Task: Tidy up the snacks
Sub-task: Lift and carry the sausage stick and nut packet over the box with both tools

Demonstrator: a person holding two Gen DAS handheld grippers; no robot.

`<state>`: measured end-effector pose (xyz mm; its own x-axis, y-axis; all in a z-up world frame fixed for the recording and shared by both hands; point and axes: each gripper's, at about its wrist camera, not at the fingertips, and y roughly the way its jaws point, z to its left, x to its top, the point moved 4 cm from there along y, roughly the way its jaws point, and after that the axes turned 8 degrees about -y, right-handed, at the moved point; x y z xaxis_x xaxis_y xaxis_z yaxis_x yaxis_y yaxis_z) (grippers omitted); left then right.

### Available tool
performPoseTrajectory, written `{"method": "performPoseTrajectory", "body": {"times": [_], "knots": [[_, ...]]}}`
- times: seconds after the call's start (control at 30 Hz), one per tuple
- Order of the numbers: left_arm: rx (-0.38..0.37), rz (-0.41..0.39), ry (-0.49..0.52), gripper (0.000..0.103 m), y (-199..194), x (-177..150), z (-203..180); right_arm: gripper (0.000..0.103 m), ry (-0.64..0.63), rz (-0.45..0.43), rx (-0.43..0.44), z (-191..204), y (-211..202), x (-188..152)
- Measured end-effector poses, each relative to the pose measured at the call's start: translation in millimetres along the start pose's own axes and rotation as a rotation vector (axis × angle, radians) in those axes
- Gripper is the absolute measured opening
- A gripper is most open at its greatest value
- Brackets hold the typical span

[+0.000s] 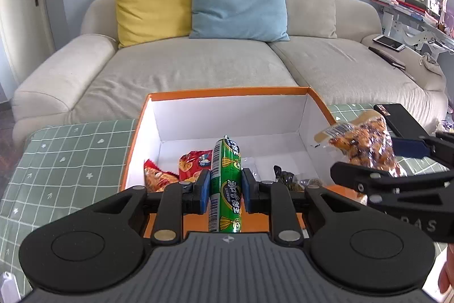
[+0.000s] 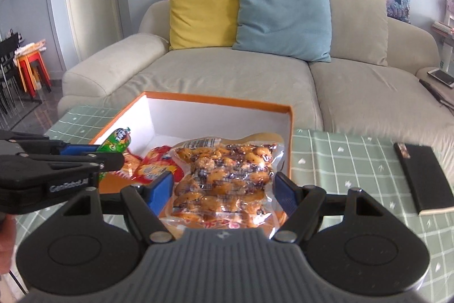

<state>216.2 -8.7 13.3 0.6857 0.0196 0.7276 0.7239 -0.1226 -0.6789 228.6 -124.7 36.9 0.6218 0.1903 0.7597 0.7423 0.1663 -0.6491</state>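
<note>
My left gripper [image 1: 225, 189] is shut on a green sausage stick [image 1: 225, 183], held lengthwise above the near edge of the orange box [image 1: 227, 91]. My right gripper [image 2: 224, 189] is shut on a clear bag of brown glazed snacks [image 2: 224, 175], its blue pads pressing both sides. In the left wrist view that bag [image 1: 366, 146] hangs over the box's right wall, with the right gripper [image 1: 403, 161] around it. In the right wrist view the left gripper [image 2: 93, 154] and the sausage stick [image 2: 116, 142] sit at the left. Red snack packets [image 1: 195, 163] lie inside the box.
The box stands on a green checked tablecloth [image 1: 71, 155] in front of a beige sofa [image 1: 198, 64] with cushions. A black notebook [image 2: 422, 178] lies on the cloth to the right of the box. Dark wrapped snacks [image 1: 286, 178] rest in the box's near right part.
</note>
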Motion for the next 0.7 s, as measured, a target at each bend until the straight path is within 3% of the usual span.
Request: {"method": "performPoseTrajectory", "body": {"times": [0.4, 0.7], "knots": [[0.009, 0.161, -0.052, 0.025, 59, 14, 15, 0.073, -0.081, 0.138, -0.012, -19, 82, 28], [0.032, 0.203, -0.077, 0.025, 83, 11, 24, 0.073, -0.138, 0.211, -0.026, -12, 126, 27]]}}
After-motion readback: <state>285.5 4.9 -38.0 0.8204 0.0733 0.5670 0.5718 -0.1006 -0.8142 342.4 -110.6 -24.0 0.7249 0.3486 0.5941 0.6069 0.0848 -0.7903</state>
